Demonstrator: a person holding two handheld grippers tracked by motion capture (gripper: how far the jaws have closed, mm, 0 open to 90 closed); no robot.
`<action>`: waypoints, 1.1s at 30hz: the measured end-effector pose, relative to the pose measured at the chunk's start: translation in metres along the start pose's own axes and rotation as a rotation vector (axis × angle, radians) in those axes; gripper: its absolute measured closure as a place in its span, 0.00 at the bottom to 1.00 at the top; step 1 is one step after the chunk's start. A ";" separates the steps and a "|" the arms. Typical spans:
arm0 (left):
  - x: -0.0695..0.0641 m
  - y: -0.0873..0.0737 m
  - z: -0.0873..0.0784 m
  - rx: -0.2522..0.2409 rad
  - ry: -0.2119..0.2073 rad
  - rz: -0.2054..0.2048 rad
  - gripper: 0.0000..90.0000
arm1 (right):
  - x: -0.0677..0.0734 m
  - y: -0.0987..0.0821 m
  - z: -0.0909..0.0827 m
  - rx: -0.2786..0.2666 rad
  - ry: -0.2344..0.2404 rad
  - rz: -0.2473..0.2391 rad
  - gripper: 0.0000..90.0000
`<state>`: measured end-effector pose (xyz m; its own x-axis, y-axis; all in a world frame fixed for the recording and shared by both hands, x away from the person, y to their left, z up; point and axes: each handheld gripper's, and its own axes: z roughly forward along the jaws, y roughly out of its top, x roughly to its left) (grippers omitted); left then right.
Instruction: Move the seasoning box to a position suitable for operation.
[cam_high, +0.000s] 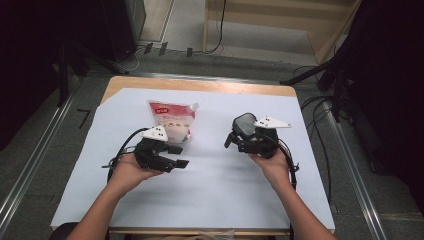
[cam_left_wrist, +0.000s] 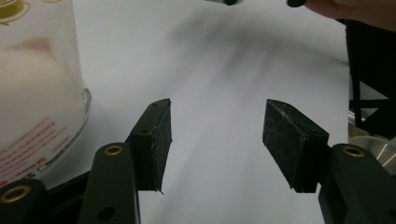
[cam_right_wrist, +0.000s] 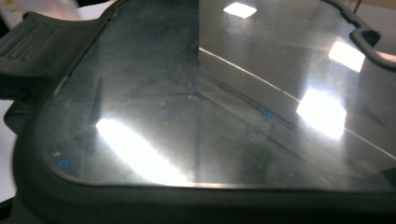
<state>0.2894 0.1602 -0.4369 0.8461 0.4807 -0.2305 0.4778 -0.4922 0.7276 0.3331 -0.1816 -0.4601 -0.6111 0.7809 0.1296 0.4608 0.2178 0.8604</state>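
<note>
A clear spouted pouch (cam_high: 172, 122) with a red label and pale contents lies at the back left of the white sheet (cam_high: 210, 195). My left gripper (cam_high: 179, 156) hovers just in front of it, open, with nothing between its black pads (cam_left_wrist: 152, 140). In the left gripper view the pouch (cam_left_wrist: 42, 93) is close at the left. My right gripper (cam_high: 237, 134) is raised over the sheet's right half, shut on a flat black device with a glossy screen (cam_high: 245, 124). Up close, the device's screen (cam_right_wrist: 196, 116) and rubber rim hide the right jaws.
The sheet covers a wooden table (cam_high: 200, 84). Black stands (cam_high: 345, 75) and cables (cam_high: 320, 125) crowd the floor to the right, dark equipment stands at the back left, and a wooden frame (cam_high: 280, 20) lies beyond. The right hand (cam_left_wrist: 355, 9) appears at the top of the left gripper view.
</note>
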 end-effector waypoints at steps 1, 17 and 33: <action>0.000 0.000 0.000 0.000 0.000 0.000 0.49 | 0.000 0.000 0.000 0.000 0.000 0.000 0.17; 0.009 0.004 0.000 -0.006 0.010 -0.002 0.50 | 0.032 -0.022 0.003 0.070 0.071 -0.110 0.17; 0.010 0.003 0.002 0.002 0.006 -0.012 0.50 | 0.069 -0.036 0.039 0.105 0.181 -0.153 0.17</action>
<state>0.2998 0.1628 -0.4385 0.8386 0.4914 -0.2353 0.4887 -0.4875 0.7235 0.2996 -0.1127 -0.5011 -0.7797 0.6187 0.0960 0.4127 0.3926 0.8219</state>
